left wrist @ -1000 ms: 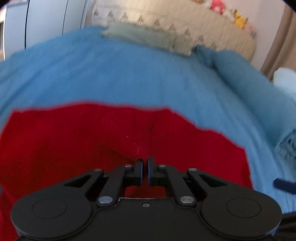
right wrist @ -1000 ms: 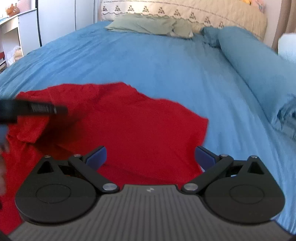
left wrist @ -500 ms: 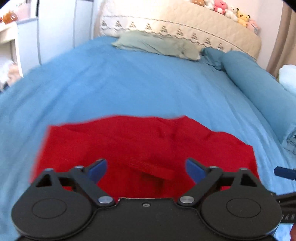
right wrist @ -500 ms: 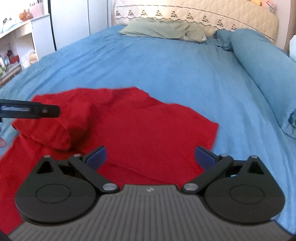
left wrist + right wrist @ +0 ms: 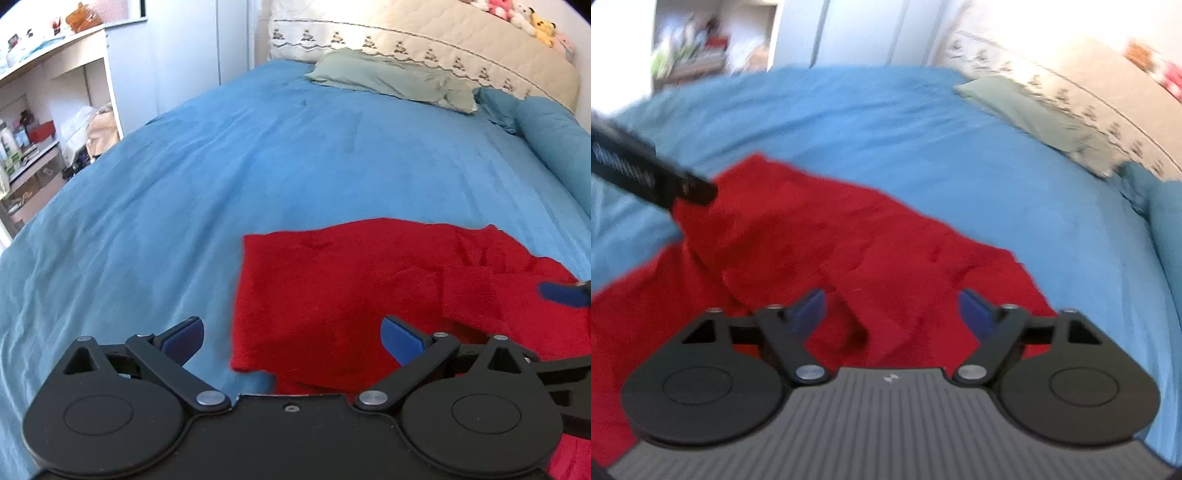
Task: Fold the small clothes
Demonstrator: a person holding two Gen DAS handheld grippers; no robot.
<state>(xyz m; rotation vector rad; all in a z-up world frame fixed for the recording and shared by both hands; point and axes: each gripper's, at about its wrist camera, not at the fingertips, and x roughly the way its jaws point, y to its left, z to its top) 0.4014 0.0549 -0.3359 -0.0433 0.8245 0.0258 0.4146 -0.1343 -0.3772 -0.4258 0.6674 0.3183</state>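
Note:
A small red garment (image 5: 343,291) lies partly folded on the blue bedspread (image 5: 258,158). It also shows in the right wrist view (image 5: 820,240), rumpled, with a fold near the middle. My left gripper (image 5: 293,338) is open and empty, just above the garment's near left corner. My right gripper (image 5: 892,308) is open and empty, low over the garment's middle. A blue fingertip of the right gripper (image 5: 563,293) shows at the right edge of the left wrist view. The left gripper's black body (image 5: 646,170) crosses the right wrist view at the left.
A green pillow (image 5: 391,77) lies at the head of the bed against a quilted beige headboard (image 5: 443,48). A rolled blue blanket (image 5: 557,136) runs along the right side. White shelves with clutter (image 5: 40,110) stand left of the bed.
My left gripper has opened, let go of the red garment, and drawn back to the left. My right gripper has stayed open and turned leftward over the cloth.

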